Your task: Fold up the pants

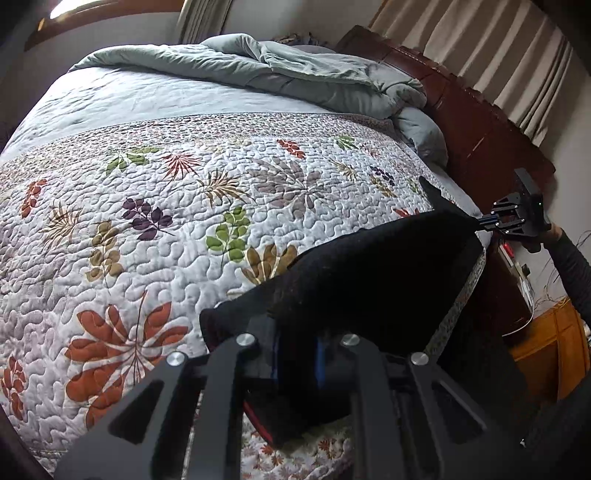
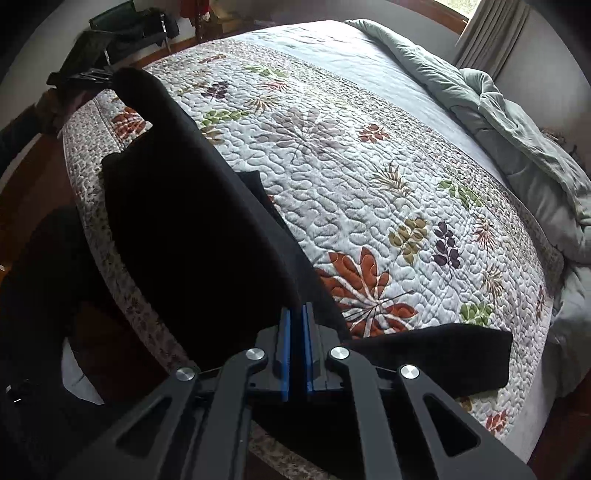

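Black pants hang stretched between my two grippers over the near edge of the bed. At the bottom of the left wrist view, my left gripper is shut on one end of the cloth, which hides most of its blue pads. My right gripper holds the other end at the far right, with a hand and dark sleeve behind it. In the right wrist view, my right gripper has its blue pads pinched on the pants. The left gripper is at the upper left. One black flap lies on the quilt at lower right.
The floral quilt covers the bed. A crumpled grey-green duvet lies along the far side by the dark wooden headboard. Curtains hang behind it. An orange wooden cabinet stands at the right. Dark clutter sits beyond the bed.
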